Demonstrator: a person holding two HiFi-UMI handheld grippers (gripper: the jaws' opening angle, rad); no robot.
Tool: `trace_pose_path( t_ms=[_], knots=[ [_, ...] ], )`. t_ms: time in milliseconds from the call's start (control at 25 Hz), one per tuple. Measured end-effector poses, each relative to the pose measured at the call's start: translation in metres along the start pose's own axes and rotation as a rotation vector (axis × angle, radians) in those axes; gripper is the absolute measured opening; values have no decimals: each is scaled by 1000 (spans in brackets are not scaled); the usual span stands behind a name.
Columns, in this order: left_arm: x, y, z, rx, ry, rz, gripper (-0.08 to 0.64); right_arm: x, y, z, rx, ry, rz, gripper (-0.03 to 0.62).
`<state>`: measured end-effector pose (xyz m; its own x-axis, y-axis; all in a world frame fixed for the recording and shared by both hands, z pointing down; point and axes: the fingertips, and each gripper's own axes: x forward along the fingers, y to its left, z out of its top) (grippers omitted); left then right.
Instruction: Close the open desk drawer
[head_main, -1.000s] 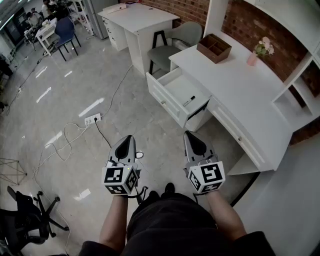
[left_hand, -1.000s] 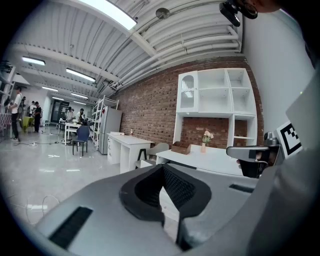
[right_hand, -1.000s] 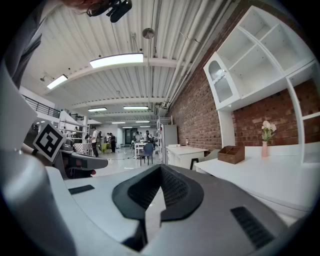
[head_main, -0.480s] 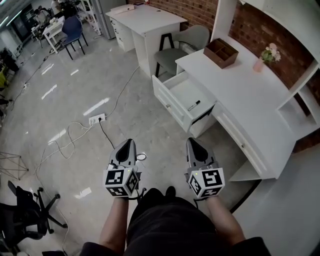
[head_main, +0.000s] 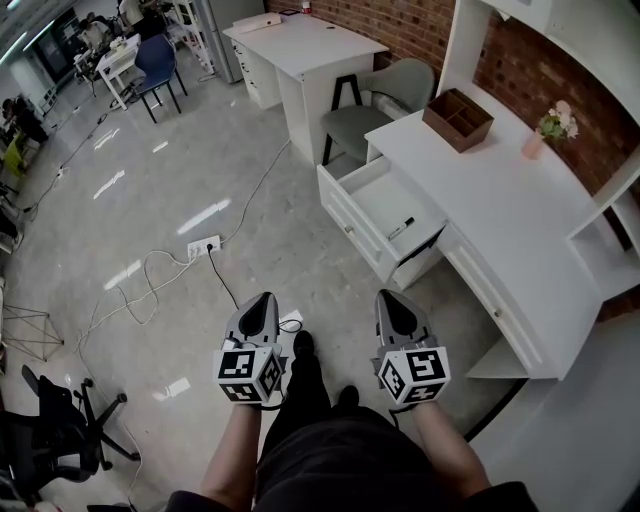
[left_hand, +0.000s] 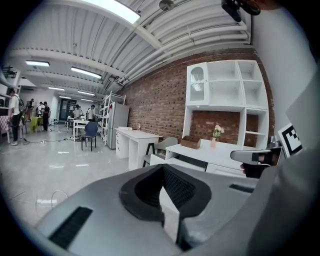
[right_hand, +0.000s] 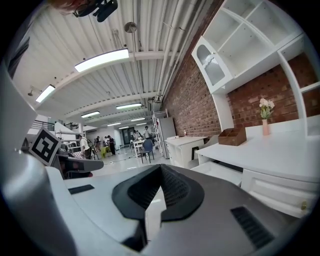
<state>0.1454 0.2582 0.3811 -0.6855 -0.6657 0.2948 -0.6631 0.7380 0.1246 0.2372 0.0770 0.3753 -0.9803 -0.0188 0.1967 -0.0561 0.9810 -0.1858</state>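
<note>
left gripper (head_main: 262, 300) and right gripper (head_main: 391, 298) ride low with fingers pressed together on nothing, likely because the open drawer (head_main: 372, 222) sits well ahead of the tips, unreached

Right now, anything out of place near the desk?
The drawer hangs pulled out of the desk, a marker loose inside. A power strip and cables trail across the floor.
</note>
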Motion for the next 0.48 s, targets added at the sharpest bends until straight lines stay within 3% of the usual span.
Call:
trace_pose_path(
  t_ms=[240,480],
  knots=[
    [52,30,1,-1,22,-29,9,52,-9,-2,8,23,-35,5],
    [117,69,24,4,30,-73,9,119,-21,2,45,48,-117,5]
  ],
)
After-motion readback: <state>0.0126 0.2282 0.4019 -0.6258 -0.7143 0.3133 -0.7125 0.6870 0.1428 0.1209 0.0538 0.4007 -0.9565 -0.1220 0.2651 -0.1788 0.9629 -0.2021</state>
